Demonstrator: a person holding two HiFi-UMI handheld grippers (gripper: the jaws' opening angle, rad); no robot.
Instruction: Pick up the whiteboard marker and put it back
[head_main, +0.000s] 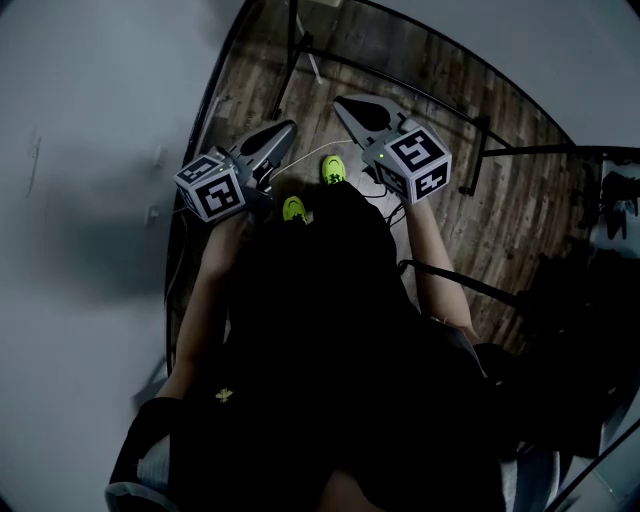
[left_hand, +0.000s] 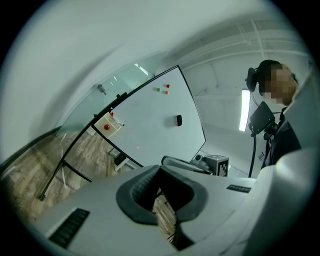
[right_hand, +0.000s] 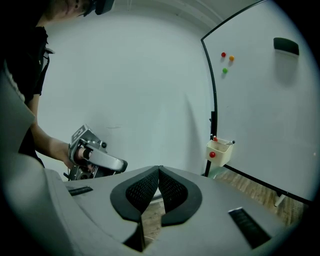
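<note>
Left tongs (left_hand: 159, 168): closed tip to tip, with only floor showing behind them.
Right tongs (right_hand: 159, 169): pads together as well, nothing held.
Marker (right_hand: 214, 139): what I take for the whiteboard marker stands in the cream holder (right_hand: 220, 153), which hangs on the whiteboard (right_hand: 265, 110) frame at its lower corner. Only its red end and a dark tip beside it show, too small to be sure.
Progress: my tongs are empty and the marker is in its holder. Either the pick-up is not begun or the marker is already back; I cannot tell which.
Left to do: if it is not begun, everything remains: reach, grip, lift and return.
Edges: the holder's rim is narrow and sits tight against the black frame post (right_hand: 213, 122). The eraser (right_hand: 286, 46) and coloured magnets (right_hand: 227, 60) are well above, out of the way.
Room: there is wooden floor (head_main: 520, 210) between my shoes (head_main: 333, 168) and the board. The stand's feet (head_main: 300, 50) cross it, and the wall (right_hand: 135, 85) is close on my left.
</note>
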